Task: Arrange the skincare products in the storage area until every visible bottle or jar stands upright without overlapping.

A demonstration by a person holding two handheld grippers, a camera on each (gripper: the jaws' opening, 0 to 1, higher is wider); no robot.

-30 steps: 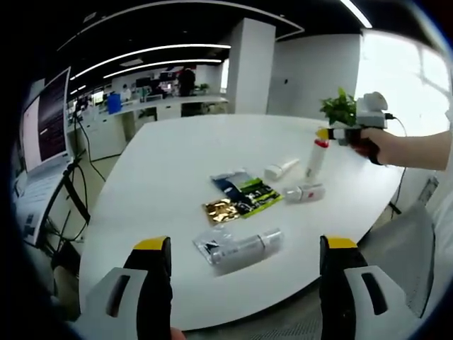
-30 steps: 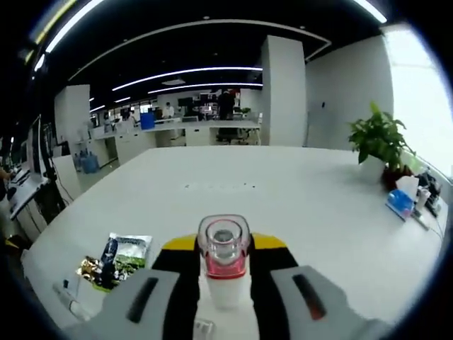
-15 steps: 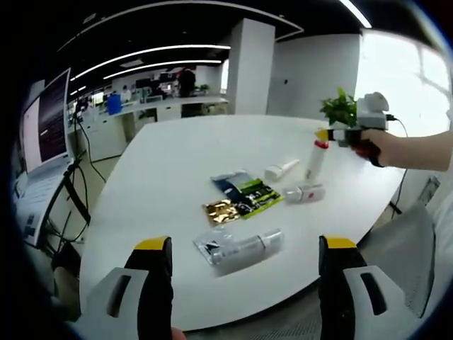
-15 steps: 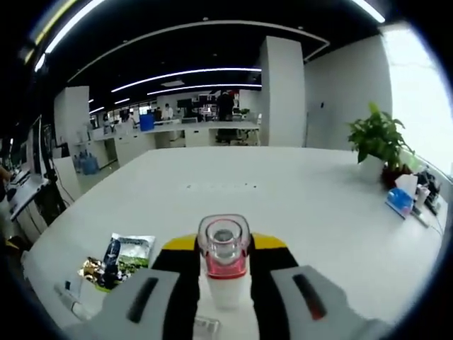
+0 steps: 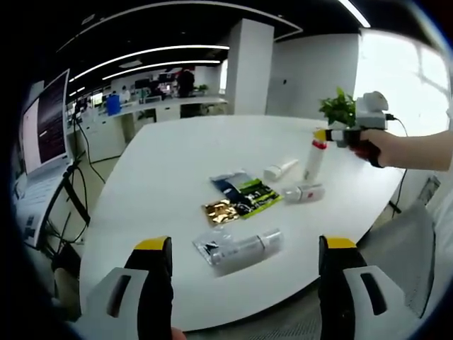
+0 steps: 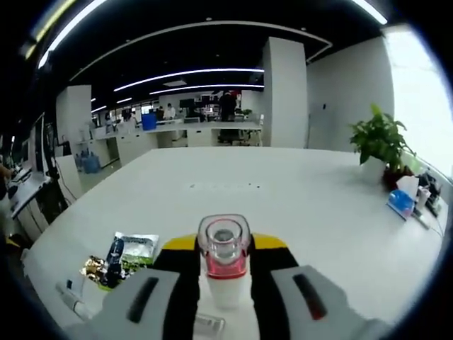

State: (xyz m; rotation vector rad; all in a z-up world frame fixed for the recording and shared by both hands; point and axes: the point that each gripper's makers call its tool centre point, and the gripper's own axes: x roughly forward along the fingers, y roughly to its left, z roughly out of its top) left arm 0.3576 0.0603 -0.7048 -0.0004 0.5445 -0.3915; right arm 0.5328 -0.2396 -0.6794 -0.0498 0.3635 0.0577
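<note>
- In the left gripper view, the left gripper (image 5: 241,283) rises from the bottom edge with its two yellow-tipped jaws spread wide and nothing between them.
- The large white round-edged table (image 5: 177,156) takes up the middle of that view.
- At right of centre, the tall white bottle with a red collar and clear cap (image 5: 315,157) stands upright on the table, pinched near its top by the right gripper (image 5: 333,134), which a person's hand (image 5: 368,146) holds at the right edge.
- Just left of it, a small white tube (image 5: 280,169) lies on its side.
- Below the standing bottle, a short white bottle with a red label (image 5: 304,192) lies flat.
- At the centre, flat sachets in blue, green and gold foil (image 5: 239,197) lie together, overlapping.
- Lower centre, a clear plastic bottle (image 5: 244,248) lies on its side, touching a clear packet on its left.
- A green potted plant (image 5: 339,108) stands at the upper right, behind the right gripper.
- In the right gripper view, the jaws are pressed against the bottle's neck at bottom centre, its clear cap facing the camera; the sachets sit at lower left and the plant at the right.
</note>
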